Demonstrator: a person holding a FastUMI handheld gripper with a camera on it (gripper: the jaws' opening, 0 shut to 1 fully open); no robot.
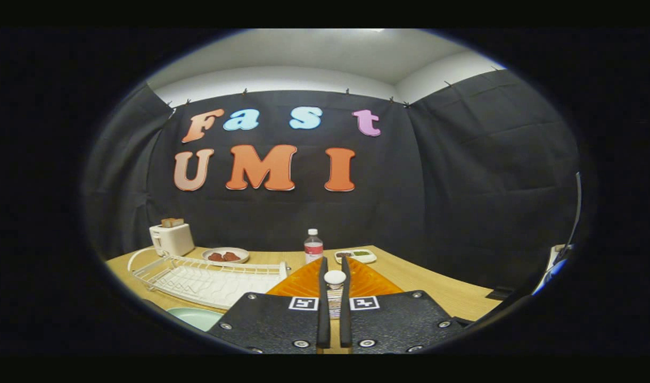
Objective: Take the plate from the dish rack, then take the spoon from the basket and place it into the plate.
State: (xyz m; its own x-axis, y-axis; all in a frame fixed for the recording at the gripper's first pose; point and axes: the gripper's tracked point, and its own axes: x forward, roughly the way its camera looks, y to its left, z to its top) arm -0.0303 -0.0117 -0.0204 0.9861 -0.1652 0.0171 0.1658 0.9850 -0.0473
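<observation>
On a wooden table (410,276) inside a black-curtained booth, a white wire dish rack (207,276) lies at about ten o'clock from the gripper (335,290), with no plate standing in it. An orange basket (298,284) sits just beyond the fingers at twelve o'clock. A pale green plate (197,317) lies flat at nine o'clock, close beside the gripper. Farther back stand a toaster (171,238), a water bottle (313,246) and two small dishes of food. The spoon (335,277) stands upright between the fingers, its white rounded end up. The fingers are drawn nearly together and pinch its patterned handle. The grip looks narrow, so a quick swing toward the plate could let the spoon twist or slip and land on the table instead.
</observation>
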